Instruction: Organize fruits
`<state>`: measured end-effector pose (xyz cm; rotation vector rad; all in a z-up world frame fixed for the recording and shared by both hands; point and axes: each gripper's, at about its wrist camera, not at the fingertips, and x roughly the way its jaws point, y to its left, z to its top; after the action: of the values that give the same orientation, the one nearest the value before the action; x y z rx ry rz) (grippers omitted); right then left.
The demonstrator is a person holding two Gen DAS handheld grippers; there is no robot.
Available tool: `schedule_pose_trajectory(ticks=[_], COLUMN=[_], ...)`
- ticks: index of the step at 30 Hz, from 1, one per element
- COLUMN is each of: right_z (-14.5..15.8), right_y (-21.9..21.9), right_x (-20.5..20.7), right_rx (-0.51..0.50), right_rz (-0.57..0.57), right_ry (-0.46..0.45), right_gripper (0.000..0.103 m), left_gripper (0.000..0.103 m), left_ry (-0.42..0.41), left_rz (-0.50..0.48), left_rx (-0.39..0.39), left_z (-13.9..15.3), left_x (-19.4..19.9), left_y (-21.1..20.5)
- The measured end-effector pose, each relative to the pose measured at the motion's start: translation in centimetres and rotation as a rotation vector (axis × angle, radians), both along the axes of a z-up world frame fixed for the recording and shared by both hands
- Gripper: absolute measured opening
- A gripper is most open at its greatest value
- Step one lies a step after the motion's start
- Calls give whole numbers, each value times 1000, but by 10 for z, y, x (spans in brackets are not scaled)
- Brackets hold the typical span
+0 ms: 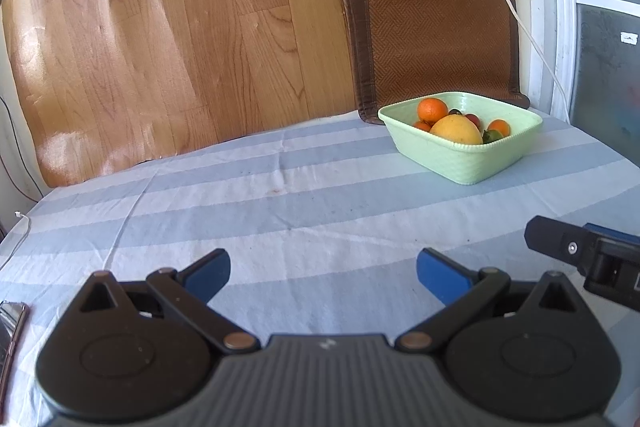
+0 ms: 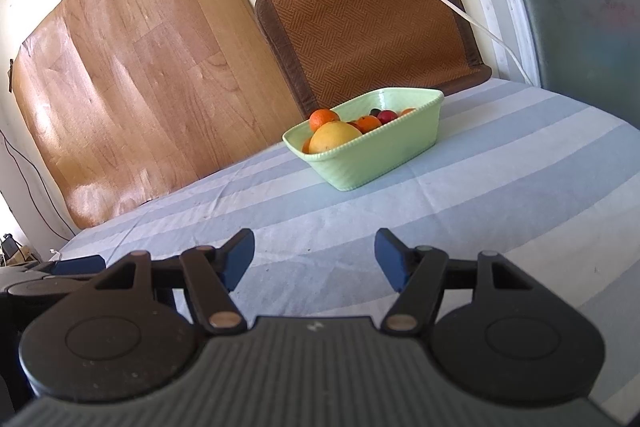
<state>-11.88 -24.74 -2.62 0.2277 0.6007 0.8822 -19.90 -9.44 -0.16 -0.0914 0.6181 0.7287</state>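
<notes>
Fruits sit heaped in a pale green basket [image 1: 460, 155] on the far side of the table, well ahead of both grippers: a large yellow-orange grapefruit [image 1: 456, 131] at the near corner, a tangerine [image 1: 432, 109] perched behind it, more small oranges around them, and something dark red and green tucked toward the back that is too small to name with confidence. From the left gripper [image 1: 323, 274] the basket lies forward and off to the right; from the right gripper [image 2: 314, 258] it lies forward and only slightly to the right, so I judge the right hand to have the straighter line in. The basket's long axis runs diagonally, its near corner pointing back toward the grippers, and the grapefruit [image 2: 334, 136] at that corner is the first piece either reach would meet. Both grippers hover low over the striped tablecloth [image 1: 280, 211] with jaws spread wide and nothing between the blue pads [image 1: 210, 274], side by side and apart, the right one's finger just showing at the edge of the left view. No fruit lies loose on the cloth in either view, so the sorting may be complete already, or it starts from the basket. Behind the basket a woven mat [image 1: 436, 27] leans on the wall next to a wood-grain sheet [image 1: 168, 35], and a white cable [image 1: 516, 11] drops across the mat.
</notes>
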Motion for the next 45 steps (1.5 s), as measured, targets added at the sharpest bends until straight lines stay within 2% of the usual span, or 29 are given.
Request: schedule_pose_trajectory(ticks=[15, 38, 45], right_z=[-1, -1, -1], right_y=[0, -1, -1], right_x=[1, 2, 2], right_rx=[-2, -2, 1], right_rz=[-2, -3, -2], right_ry=[6, -1, 0], right_gripper=[69, 69, 69], left_gripper=[103, 103, 103], left_ry=[20, 35, 2], left_rz=[-15, -15, -38], left_rx=[-40, -49, -40], left_z=[-6, -8, -5], left_x=[3, 7, 2], left_y=[2, 3, 0])
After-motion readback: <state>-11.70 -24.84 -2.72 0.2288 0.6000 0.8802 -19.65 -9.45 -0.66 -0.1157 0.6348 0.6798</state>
